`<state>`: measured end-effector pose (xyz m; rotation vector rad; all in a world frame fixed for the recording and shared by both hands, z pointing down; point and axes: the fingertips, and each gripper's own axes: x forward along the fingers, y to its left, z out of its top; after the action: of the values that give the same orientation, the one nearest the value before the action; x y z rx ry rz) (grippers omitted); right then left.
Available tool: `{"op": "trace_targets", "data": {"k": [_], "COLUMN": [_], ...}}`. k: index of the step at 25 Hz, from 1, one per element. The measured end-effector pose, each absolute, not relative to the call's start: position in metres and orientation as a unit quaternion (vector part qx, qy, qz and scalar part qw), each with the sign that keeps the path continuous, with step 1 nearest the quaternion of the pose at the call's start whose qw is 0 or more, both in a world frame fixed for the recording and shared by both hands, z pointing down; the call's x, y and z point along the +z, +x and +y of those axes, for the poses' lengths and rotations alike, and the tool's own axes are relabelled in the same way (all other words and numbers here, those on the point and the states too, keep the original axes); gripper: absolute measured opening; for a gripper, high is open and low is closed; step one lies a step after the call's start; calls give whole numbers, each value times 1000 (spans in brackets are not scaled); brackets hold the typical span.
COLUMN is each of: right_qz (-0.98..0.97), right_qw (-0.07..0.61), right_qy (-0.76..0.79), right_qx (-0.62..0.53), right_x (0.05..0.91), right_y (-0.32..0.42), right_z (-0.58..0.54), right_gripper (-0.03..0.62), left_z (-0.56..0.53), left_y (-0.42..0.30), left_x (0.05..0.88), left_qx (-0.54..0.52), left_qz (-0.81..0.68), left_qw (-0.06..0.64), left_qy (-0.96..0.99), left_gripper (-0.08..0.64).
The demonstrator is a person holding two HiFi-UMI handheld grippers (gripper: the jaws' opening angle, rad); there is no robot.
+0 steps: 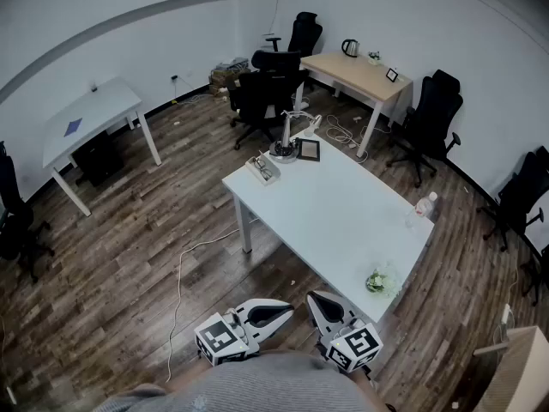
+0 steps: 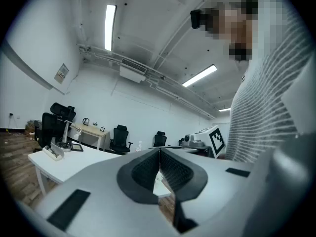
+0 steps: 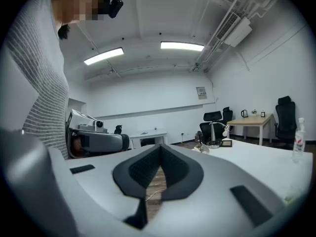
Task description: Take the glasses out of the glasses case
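Note:
The glasses case (image 1: 263, 168) lies at the far left corner of the white table (image 1: 343, 221), with a dark shape on it that may be the glasses. It shows small in the left gripper view (image 2: 53, 152) and is hard to make out in the right gripper view. Both grippers hang low by the person's body, off the table's near end and far from the case. My left gripper (image 1: 286, 310) (image 2: 159, 154) is shut, pads meeting with nothing between them. My right gripper (image 1: 316, 298) (image 3: 160, 152) is shut and empty too.
On the table stand a desk lamp (image 1: 284, 140), a dark tablet (image 1: 309, 150), a plastic bottle (image 1: 424, 207) at the right edge and a small greenish bundle (image 1: 377, 281) near the front corner. Black office chairs (image 1: 266, 88), a wooden desk (image 1: 360, 75) and a cable on the floor (image 1: 184, 273) surround it.

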<state>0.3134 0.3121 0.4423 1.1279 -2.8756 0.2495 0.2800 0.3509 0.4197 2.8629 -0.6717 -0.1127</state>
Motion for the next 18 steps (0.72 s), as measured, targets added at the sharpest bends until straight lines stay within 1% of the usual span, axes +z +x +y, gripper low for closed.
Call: {"op": "trace_targets", "data": {"k": [14, 18], "right_qz": [-931, -933], "right_qw": [23, -19], "right_qy": [353, 339], "right_qx": [88, 122], "right_x": [447, 444], "right_y": [310, 308], "right_z": [315, 313], "right_gripper": [14, 15], "left_z": [355, 355], "left_y": [275, 271], "left_x": [426, 429], "left_qx": [-37, -42], "left_qz": [-238, -241], "left_qw": [107, 113], "left_qy": [965, 963], "left_gripper": [12, 12]}}
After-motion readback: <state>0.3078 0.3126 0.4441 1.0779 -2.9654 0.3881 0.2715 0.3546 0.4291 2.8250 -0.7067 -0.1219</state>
